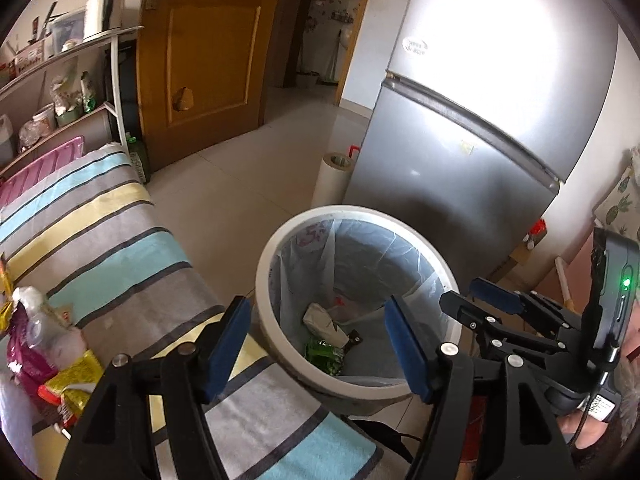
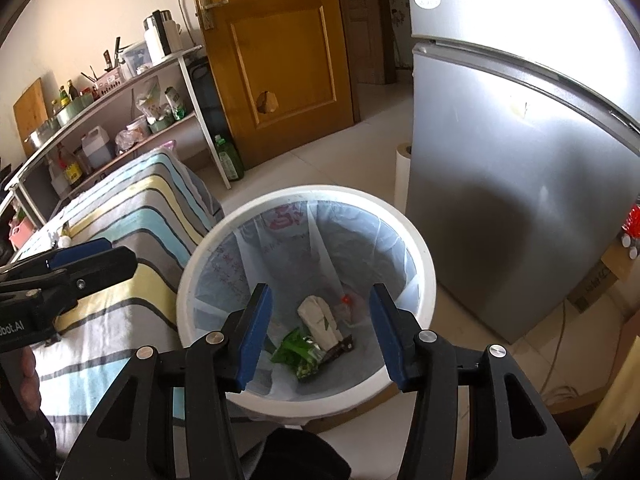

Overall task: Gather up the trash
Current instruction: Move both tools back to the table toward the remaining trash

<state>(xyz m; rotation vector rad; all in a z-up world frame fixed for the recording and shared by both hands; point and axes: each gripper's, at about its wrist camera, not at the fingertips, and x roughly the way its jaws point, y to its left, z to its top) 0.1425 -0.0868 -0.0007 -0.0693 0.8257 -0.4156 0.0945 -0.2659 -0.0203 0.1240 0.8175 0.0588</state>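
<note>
Both the left gripper [image 1: 316, 336] and right gripper [image 2: 320, 330] hang apart and empty over the bin [image 2: 424, 280]; next, the left one should swing to the wrappers [image 1: 60, 364] at lower left.

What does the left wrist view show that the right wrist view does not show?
Only the left wrist view shows the pile of snack wrappers on the striped cloth, near its left edge. Only the right wrist view shows the wooden cutting board on the shelf. Both show the white trash bin with a green wrapper and a beige carton inside, and the silver fridge.
</note>
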